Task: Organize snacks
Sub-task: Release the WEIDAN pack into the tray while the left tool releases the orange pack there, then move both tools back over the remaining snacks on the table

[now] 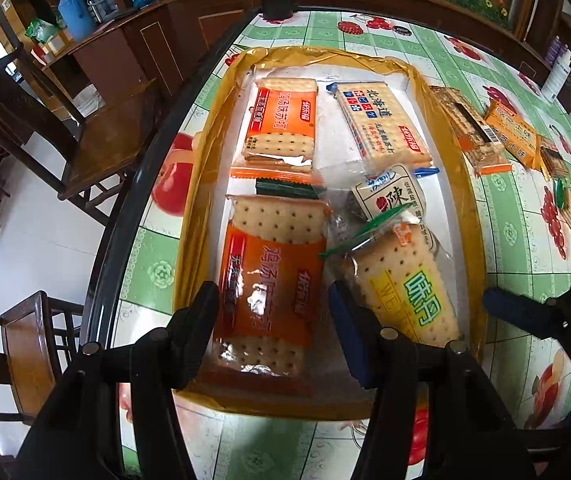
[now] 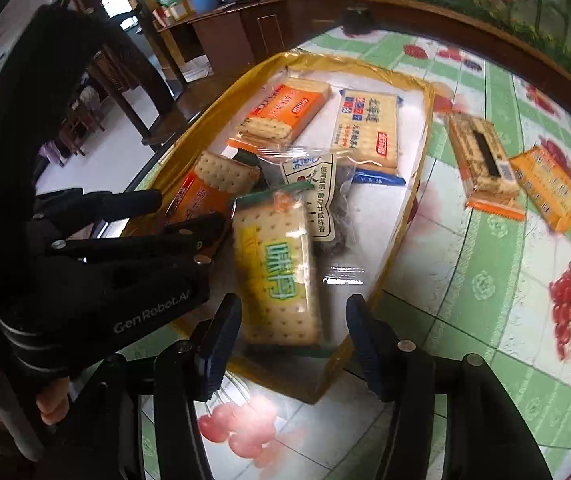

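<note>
A yellow-rimmed tray holds several snack packs. My left gripper is shut on an orange cracker pack at the tray's near left, one finger on each long edge. The right wrist view shows this gripper from the side, with that pack tilted between its fingers. My right gripper stands open over the tray's near end. A yellow cracker pack lies flat between its fingers, and neither pad touches it. In the left wrist view this pack lies right of the orange one.
Further back in the tray lie another orange pack, a blue-and-white pack and a plum pouch. Several loose packs lie on the green fruit-print tablecloth right of the tray. The table edge and wooden chairs are left.
</note>
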{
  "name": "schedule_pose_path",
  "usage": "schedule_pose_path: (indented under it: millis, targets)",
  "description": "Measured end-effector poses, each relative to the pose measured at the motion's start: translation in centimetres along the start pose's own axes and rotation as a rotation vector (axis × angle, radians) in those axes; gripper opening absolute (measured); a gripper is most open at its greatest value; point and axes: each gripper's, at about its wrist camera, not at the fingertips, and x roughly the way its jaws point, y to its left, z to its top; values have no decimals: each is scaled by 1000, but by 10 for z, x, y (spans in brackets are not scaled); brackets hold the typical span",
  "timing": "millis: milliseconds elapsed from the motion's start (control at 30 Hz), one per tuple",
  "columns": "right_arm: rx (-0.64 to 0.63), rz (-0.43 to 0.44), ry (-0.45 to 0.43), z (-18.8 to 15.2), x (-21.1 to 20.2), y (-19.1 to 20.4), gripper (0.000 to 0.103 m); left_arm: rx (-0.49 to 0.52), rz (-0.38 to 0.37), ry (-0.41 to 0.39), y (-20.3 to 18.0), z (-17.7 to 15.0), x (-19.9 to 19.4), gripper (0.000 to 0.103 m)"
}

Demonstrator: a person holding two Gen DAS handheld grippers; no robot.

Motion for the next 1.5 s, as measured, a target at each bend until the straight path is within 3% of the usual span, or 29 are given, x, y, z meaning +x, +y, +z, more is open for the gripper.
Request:
schedule_pose_path:
  millis: [100, 400, 700, 900, 1167, 1500]
  targets:
    - [-25, -26, -14, -4, -7, 2, 58, -11, -2, -12, -1, -3, -6, 56]
    - [8, 4, -35, -29, -36, -19, 58, -4, -35, -68, -30, -22, -36, 56]
    - [61, 19, -12, -74, -65, -62, 58, 106, -138, -66, -113, -38, -53, 56]
    - [129, -10, 6, -113, -83, -110, 58, 173, -170, -31, -167, -42, -48, 56]
    - [280, -74, 14, -158, -102, -198, 59, 200, -153, 23, -211, -37, -29, 56]
    - [380, -124, -30, -159, -117, -281, 59, 150, -130, 80, -228, -6, -6, 56]
